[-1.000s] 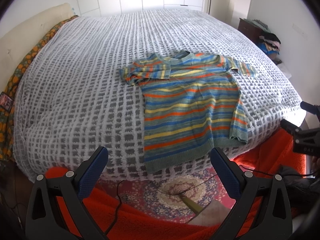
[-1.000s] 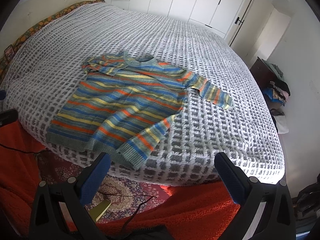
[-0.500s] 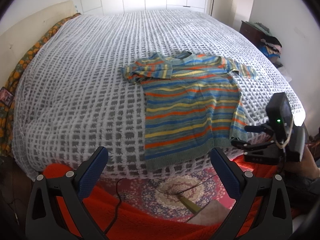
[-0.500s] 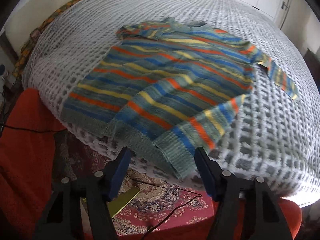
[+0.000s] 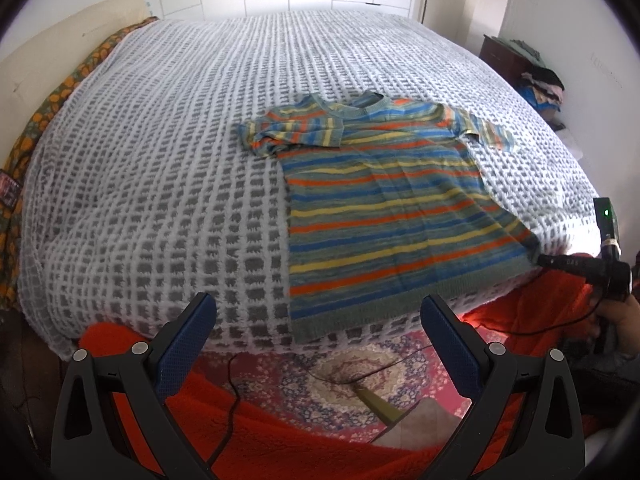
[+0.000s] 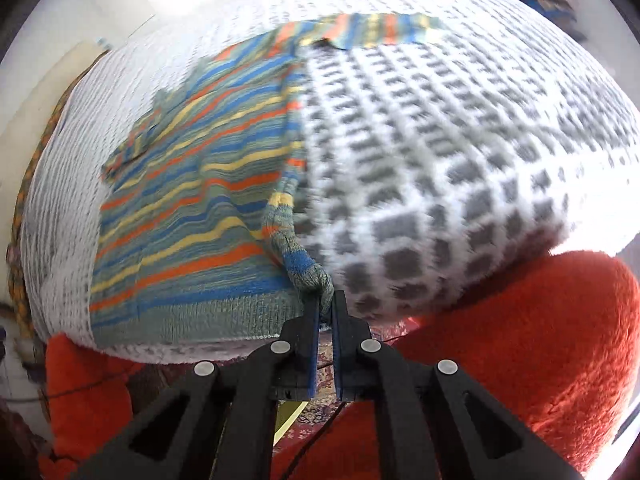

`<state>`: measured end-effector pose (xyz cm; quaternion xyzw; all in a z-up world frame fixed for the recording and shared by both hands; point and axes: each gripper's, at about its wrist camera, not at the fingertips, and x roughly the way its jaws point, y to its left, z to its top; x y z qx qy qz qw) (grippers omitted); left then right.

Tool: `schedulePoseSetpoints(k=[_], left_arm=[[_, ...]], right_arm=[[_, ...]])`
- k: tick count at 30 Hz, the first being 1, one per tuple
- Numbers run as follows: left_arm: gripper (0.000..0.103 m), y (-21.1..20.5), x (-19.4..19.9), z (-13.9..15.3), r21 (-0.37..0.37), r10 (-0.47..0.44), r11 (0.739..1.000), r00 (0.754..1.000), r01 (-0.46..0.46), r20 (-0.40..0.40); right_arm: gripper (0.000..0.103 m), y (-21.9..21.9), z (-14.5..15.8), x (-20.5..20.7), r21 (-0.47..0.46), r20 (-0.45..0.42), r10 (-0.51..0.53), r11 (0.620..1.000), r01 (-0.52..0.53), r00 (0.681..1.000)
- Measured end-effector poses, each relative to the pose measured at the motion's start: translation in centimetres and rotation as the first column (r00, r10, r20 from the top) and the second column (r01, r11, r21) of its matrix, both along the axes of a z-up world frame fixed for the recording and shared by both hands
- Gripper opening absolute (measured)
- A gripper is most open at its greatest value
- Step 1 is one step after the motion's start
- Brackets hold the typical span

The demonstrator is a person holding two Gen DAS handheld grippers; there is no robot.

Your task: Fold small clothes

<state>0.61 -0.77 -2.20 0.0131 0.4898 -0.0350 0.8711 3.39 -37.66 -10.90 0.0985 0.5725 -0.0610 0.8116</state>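
A small striped knit sweater (image 5: 384, 208) in blue, orange, yellow and grey-green lies flat on the bed, hem toward me, its left sleeve folded in over the chest. My right gripper (image 6: 326, 308) is shut on the sweater's bottom right hem corner (image 6: 316, 280) at the bed edge; it also shows in the left wrist view (image 5: 576, 264) at the far right. My left gripper (image 5: 316, 336) is open and empty, held off the bed's near edge, just below the sweater's hem.
The bed wears a white and grey checked blanket (image 5: 160, 184). An orange fleece (image 5: 280, 432) and a patterned rug (image 5: 360, 372) lie below the near edge. A dark dresser with piled clothes (image 5: 536, 80) stands at the right wall. A cream headboard (image 5: 48, 44) is at the left.
My right gripper has moved in to the bed edge and shut on the sweater's bottom right corner, unfolding the turned-in right side. The left gripper has barely moved.
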Motion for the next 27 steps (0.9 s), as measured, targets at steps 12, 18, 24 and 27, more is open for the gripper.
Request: schedulePoseSetpoints(k=[12, 18, 24, 27], left_arm=[[0.102, 2.3, 2.1, -1.3, 0.011, 0.038, 0.999, 0.999, -0.038, -0.015], [0.102, 4.9, 5.6, -3.0, -0.085, 0.065, 0.994, 0.997, -0.068, -0.032], [0.102, 2.0, 13.3, -6.5, 0.187, -0.194, 0.964, 0.981, 0.187, 0.021], [0.097, 2.2, 19.3, -8.5, 0.278, -0.212, 0.939, 0.977, 0.2, 0.015]], right_arm=[[0.02, 1.8, 3.0, 0.0, -0.048, 0.115, 0.027, 0.999, -0.022, 0.993], [0.043, 6.1, 3.1, 0.5, -0.09, 0.177, 0.14, 0.988, -0.125, 0.974], [0.043, 9.0, 2.3, 0.3, -0.112, 0.17, 0.251, 0.966, -0.234, 0.953], [0.043, 9.1, 2.1, 0.3, -0.103, 0.176, 0.259, 0.964, -0.244, 0.95]])
